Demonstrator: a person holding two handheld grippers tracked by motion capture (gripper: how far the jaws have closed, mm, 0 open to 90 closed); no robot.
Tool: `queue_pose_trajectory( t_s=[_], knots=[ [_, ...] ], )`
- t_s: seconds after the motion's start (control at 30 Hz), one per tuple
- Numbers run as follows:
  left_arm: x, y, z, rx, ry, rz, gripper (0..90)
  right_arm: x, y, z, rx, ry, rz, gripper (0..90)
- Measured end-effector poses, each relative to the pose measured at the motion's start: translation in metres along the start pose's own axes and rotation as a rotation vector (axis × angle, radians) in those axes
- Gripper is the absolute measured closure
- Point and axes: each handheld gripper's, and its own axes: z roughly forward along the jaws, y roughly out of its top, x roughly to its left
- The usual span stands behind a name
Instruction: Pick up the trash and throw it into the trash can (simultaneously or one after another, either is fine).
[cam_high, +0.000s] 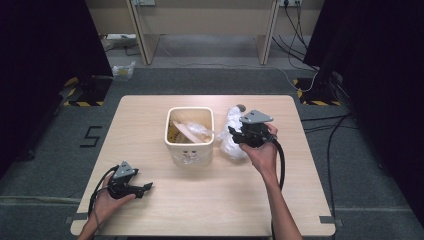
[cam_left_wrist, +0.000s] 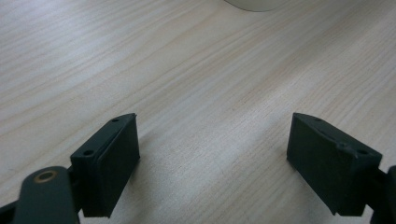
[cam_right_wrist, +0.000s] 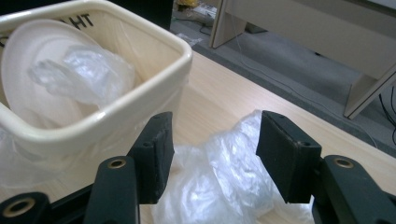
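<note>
Plastic bag (cam_right_wrist: 224, 182), crumpled and clear, lies on the tabletop (cam_high: 210, 195) just right of the cream bin (cam_high: 190, 145), and the right claw (cam_right_wrist: 212, 154) stands partly open with the film between its pads, not yet pinched. Closing too shallow would likely catch one loose fold that slips free; coming in too far left could knock the bin's wall, since the left pad sits just beside it. The bin already holds a plate and more plastic, so room inside is tight. Right of the bag the tabletop edge is near. The left claw (cam_left_wrist: 212, 158) rests wide and empty over bare wood at the near left.
</note>
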Motion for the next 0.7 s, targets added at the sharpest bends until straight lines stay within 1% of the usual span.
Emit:
queue_pose_trajectory(
  t_s=[0.1, 0.33, 0.37, 0.7],
  knots=[
    [0.000, 0.000, 0.000, 0.001, 0.000, 0.001, 16.1, -0.002, -0.006, -0.001, 0.001, -0.007, 0.013, 45.2],
    [0.000, 0.000, 0.000, 0.001, -0.001, 0.001, 16.1, -0.003, -0.018, -0.003, 0.000, -0.008, 0.011, 45.0],
    [0.000, 0.000, 0.000, 0.000, 0.000, 0.000, 16.1, -0.003, -0.019, -0.003, 0.002, -0.008, 0.017, 44.9],
    [0.000, 0.000, 0.000, -0.001, 0.002, 0.001, 16.1, -0.003, -0.024, 0.001, 0.004, -0.003, 0.018, 44.2]
  ],
)
